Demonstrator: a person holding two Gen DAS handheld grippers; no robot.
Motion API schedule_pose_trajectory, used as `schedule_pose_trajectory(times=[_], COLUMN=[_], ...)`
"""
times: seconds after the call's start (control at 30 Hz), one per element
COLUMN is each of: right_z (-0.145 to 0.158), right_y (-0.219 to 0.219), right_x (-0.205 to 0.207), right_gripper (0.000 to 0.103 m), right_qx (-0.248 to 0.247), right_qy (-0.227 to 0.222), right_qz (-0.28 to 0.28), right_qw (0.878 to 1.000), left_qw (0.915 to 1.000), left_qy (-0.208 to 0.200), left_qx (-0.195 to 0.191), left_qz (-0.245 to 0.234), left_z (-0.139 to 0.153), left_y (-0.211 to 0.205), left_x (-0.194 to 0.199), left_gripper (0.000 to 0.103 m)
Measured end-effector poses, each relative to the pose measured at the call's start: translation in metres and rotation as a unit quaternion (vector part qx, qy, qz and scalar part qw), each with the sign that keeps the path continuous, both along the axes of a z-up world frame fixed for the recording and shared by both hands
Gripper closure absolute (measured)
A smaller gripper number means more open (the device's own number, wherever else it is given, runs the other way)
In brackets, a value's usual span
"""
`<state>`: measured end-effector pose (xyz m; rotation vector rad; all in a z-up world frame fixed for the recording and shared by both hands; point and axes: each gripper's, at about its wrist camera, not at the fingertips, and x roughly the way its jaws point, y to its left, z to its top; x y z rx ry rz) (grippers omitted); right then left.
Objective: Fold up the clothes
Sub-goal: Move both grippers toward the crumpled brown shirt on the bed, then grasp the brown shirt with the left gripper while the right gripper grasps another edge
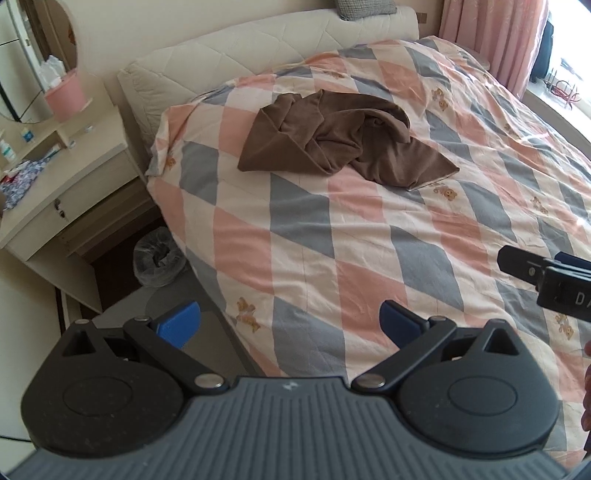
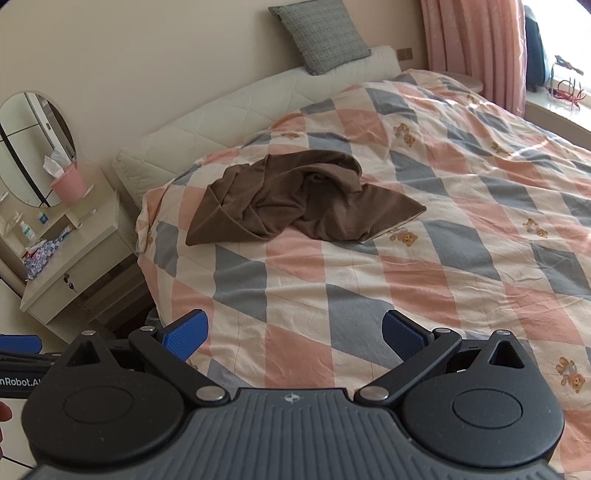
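With both your left gripper (image 1: pixel 290 326) and right gripper (image 2: pixel 295 334) spread and empty, the crumpled brown garment (image 1: pixel 338 142) at twelve o'clock invites pinching several bunched layers together, which would spoil the fold.

On the bed (image 2: pixel 424 258) lies one brown garment (image 2: pixel 295 199), crumpled. One grey pillow (image 2: pixel 321 33) leans at the head of the bed. Left of the bed stands one dressing table (image 2: pixel 74 266) with one round mirror (image 2: pixel 33 147) and one pink bucket (image 2: pixel 70 184). Two grippers: the left gripper (image 1: pixel 290 325) and the right gripper (image 2: pixel 295 328), each with two blue pads.
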<state>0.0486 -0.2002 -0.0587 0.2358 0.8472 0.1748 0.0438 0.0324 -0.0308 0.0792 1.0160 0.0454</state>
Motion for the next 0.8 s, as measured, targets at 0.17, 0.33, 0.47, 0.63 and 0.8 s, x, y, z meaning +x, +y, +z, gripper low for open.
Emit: schedule_pose_trajectory(times=[0.17,0.33,0.47,0.63,0.8], right_z=[-0.012,-0.031,-0.051,-0.081,-0.104], right_y=[0.002,0.003,0.010,0.016,0.028], right_x=[0.033,0.074,0.111,0.153,0.183], right_gripper=[0.000,0.000,0.000,0.000,0.000], right_qx=[-0.005,-0.001,0.002,0.036,0.031], right_qy=[0.018,0.048,0.079,0.146,0.185], right_qz=[-0.012,-0.042,-0.057,-0.079,-0.112], right_qw=[1.000,0.998,0.995,0.985,0.976], left_qw=[0.9997,0.9985,0.9964,0.9934,0.9902], left_qy=[0.005,0.017,0.045,0.051,0.045], left_qx=[-0.008,-0.016,-0.029,-0.015,-0.003], left_qz=[-0.025,-0.050,-0.066,-0.102,-0.132], left_z=[-0.012,-0.035,-0.054,-0.071,-0.086], left_y=[0.003,0.011,0.024,0.039,0.045], left_x=[0.052,0.112,0.160,0.215,0.255], left_gripper=[0.001,0.001,0.001,0.001,0.001])
